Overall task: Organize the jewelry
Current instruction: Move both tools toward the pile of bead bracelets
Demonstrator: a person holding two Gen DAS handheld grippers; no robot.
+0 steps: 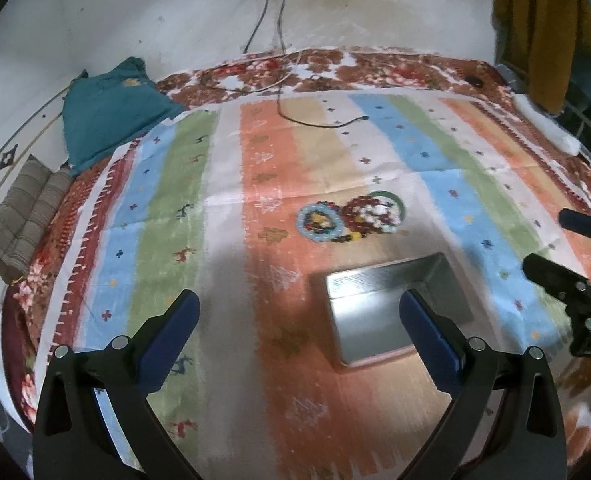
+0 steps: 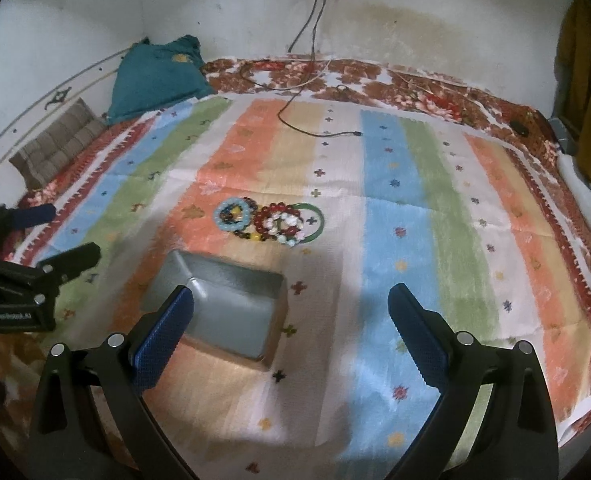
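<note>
A cluster of beaded bracelets point(image 1: 349, 220) lies on the striped cloth: a light blue one point(image 1: 317, 222), a dark red one point(image 1: 361, 212) and a green bangle point(image 1: 395, 200). It also shows in the right wrist view point(image 2: 269, 222). An empty metal tray point(image 1: 391, 308) sits just in front of it, also seen in the right wrist view point(image 2: 223, 308). My left gripper point(image 1: 297, 312) is open and empty, hovering near the tray. My right gripper point(image 2: 291, 308) is open and empty, to the tray's right. Each gripper shows in the other's view: right point(image 1: 551, 244), left point(image 2: 55, 236).
The striped cloth point(image 2: 391, 208) covers a floral bedspread point(image 2: 435, 96). A black charger cable point(image 2: 315, 128) lies at the far side. A teal cushion point(image 2: 155, 76) and a brown folded cloth point(image 2: 55, 148) sit at the far left. A white object point(image 2: 585, 200) lies at the right edge.
</note>
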